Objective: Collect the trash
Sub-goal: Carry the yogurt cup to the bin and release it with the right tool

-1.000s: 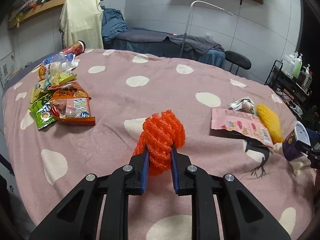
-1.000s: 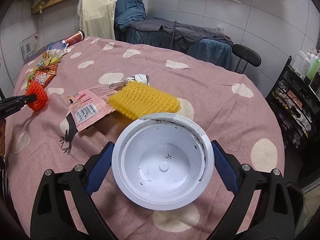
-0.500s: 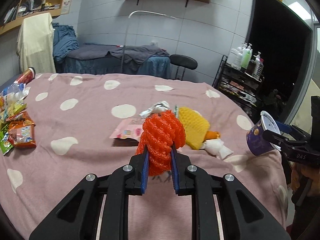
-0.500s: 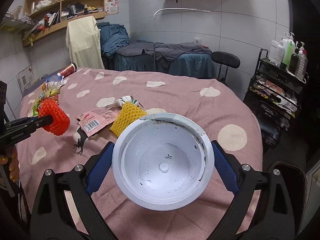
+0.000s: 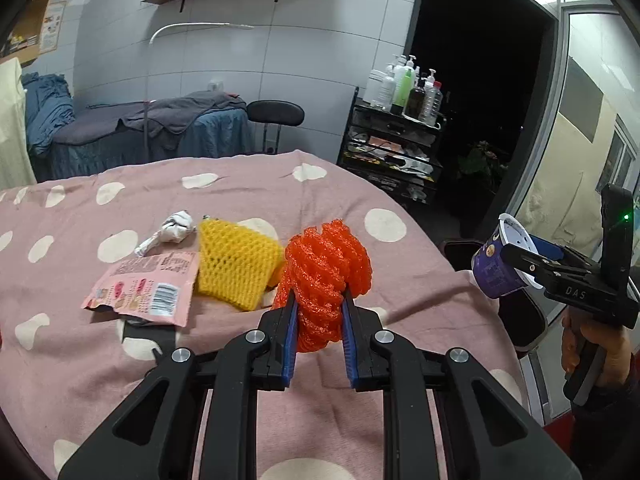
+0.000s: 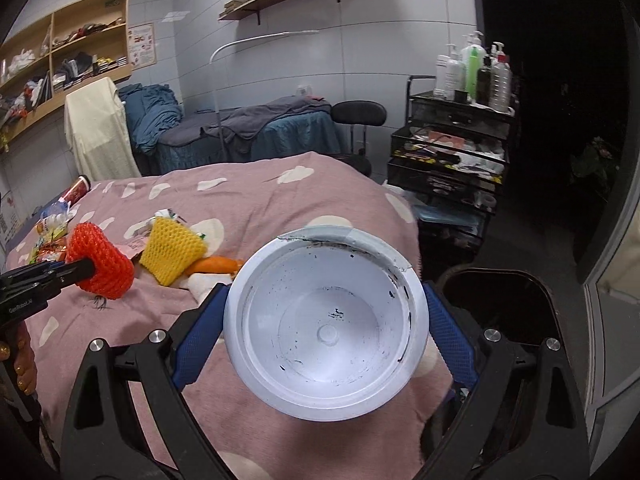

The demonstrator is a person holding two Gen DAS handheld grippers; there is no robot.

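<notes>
Left wrist view: both tongs loaded over the table (image 5: 240, 184)
Left tongs (image 5: 319, 312) pinch the squishy orange foam net (image 5: 326, 276) mid-body; right tongs (image 6: 324, 332) clamp the light, crushable yogurt cup (image 6: 326, 332) by its sides.

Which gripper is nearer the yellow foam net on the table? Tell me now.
Left. The left gripper, clamped on the orange foam net, is just beside the yellow foam net. The right gripper, holding the cup, is off past the table's edge.

Orange foam net (image 5: 326, 276) rough, meshy; white plastic cup (image 6: 326, 328) smooth; tablecloth (image 5: 240, 184) matt.
</notes>
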